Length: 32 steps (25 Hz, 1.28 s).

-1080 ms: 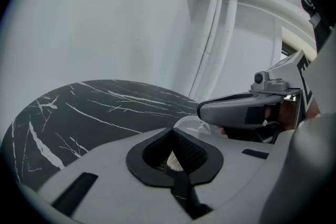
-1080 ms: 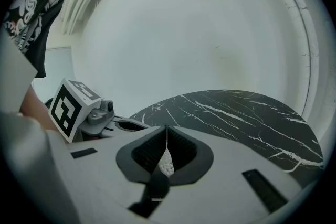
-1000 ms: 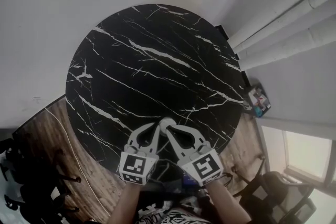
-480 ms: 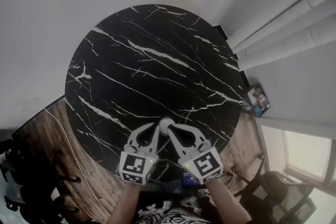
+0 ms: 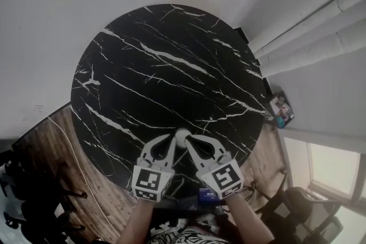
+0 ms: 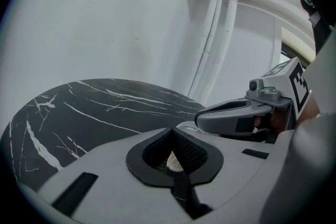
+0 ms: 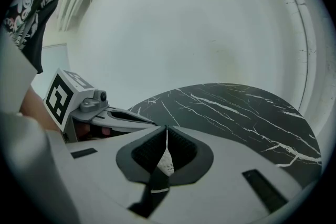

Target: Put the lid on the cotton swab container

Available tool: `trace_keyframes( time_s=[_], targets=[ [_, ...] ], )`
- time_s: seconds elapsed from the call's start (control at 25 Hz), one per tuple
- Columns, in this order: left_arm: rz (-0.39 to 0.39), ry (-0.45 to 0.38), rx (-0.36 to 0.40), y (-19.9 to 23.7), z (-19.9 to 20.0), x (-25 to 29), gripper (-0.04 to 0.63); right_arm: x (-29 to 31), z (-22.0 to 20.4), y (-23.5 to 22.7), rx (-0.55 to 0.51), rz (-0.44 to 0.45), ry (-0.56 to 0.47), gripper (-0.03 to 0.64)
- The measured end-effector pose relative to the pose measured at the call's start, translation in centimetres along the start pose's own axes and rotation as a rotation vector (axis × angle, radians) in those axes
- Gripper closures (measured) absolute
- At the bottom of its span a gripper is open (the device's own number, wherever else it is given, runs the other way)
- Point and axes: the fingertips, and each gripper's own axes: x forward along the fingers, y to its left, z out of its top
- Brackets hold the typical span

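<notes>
At the table (image 5: 160, 66) edge, we are clamping the container (image 6: 172, 161) in the left gripper (image 5: 170, 140), the right gripper (image 5: 189, 143) pinching the lid (image 5: 182, 134) seemingly just above.

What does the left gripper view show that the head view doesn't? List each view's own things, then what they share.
Left gripper view only: the cream swab tips of the cotton swab container, cradled between the ribbed black pads of the left gripper, which is closed round it.
Head view only: the whole round marble table, the wooden floor, and both grippers' tips meeting near the table's front edge.
Both: the table, the right gripper with its marker cube, and the white pipes.
</notes>
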Motion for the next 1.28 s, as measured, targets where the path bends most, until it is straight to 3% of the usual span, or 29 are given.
trace_keyframes(
  time_s=[0.84,1.28],
  targets=[
    [-0.038,-0.001,-0.028,-0.2,-0.3,0.2,0.581,0.5,-1.3,-0.4,-0.04,-0.012,0.045,0.598],
    [-0.049,-0.008,-0.037,-0.1,-0.3,0.3,0.581,0.4,-1.2,-0.5,-0.035,-0.003,-0.036,0.598]
  ],
)
